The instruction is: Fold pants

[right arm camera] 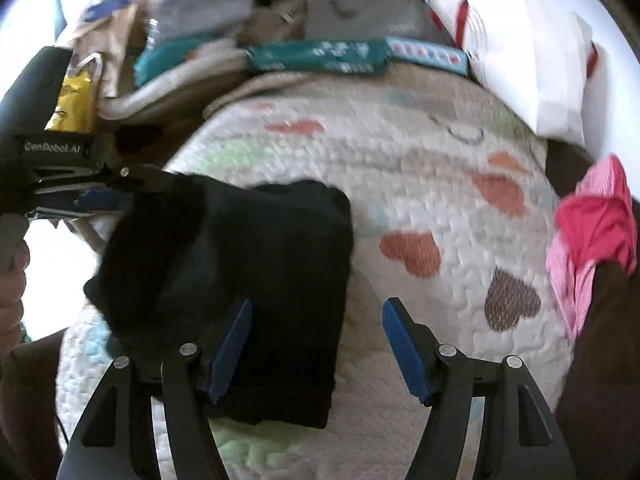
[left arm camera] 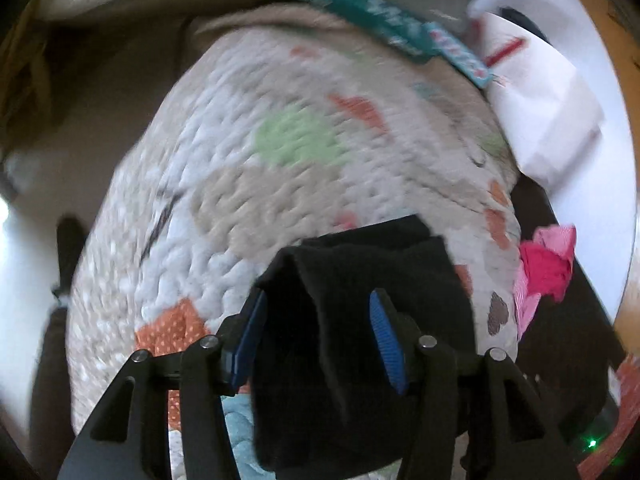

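The black pants (right arm camera: pixel 240 280), folded into a thick bundle, lie on the quilted bed cover (right arm camera: pixel 420 184) printed with hearts, toward its left edge in the right wrist view. The left gripper (left arm camera: pixel 318 344) has its jaws partly apart with a fold of the pants between them, its body lettered "GenRobot.AI". The right gripper (right arm camera: pixel 316 348) hovers with jaws wide apart, holding nothing. A pink garment (right arm camera: pixel 596 232) lies at the right edge.

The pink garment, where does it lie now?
In both wrist views the pink garment lies bunched at the right edge of the heart-patterned quilt, apart from the folded black pants, which are further left.
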Tool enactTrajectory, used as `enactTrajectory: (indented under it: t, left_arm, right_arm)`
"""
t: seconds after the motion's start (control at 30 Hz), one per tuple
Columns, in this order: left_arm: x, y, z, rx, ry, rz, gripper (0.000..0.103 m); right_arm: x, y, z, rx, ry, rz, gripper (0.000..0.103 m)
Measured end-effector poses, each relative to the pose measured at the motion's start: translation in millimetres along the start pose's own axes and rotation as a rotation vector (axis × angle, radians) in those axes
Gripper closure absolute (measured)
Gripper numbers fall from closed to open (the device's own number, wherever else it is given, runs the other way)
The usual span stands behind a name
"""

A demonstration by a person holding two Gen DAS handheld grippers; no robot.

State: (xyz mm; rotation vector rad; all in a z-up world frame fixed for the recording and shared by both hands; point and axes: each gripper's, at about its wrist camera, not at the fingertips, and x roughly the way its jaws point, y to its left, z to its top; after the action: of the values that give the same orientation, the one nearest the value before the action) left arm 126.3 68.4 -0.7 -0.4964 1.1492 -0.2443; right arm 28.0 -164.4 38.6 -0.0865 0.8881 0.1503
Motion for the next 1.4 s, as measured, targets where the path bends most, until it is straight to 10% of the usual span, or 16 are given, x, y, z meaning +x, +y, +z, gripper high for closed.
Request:
enactTrajectory:
  t: [0.13,0.63,1.4]
  left_arm:
    - [8,25,-11,-0.048,0.01,-0.037,0.037]
    - [-25,19,-34,-0.021,-0.007,-0.226,0.036]
    - [9,33,-62,-0.106,0.016,-0.32,0.016]
  right_arm:
    - [7,-9,-13,0.019,0.028,-0.001,0.023]
    - [7,-60,-3,0.268,0.047,0.134,0.018]
    - [75,-70,19,0.415,0.138,0.401,0.018]
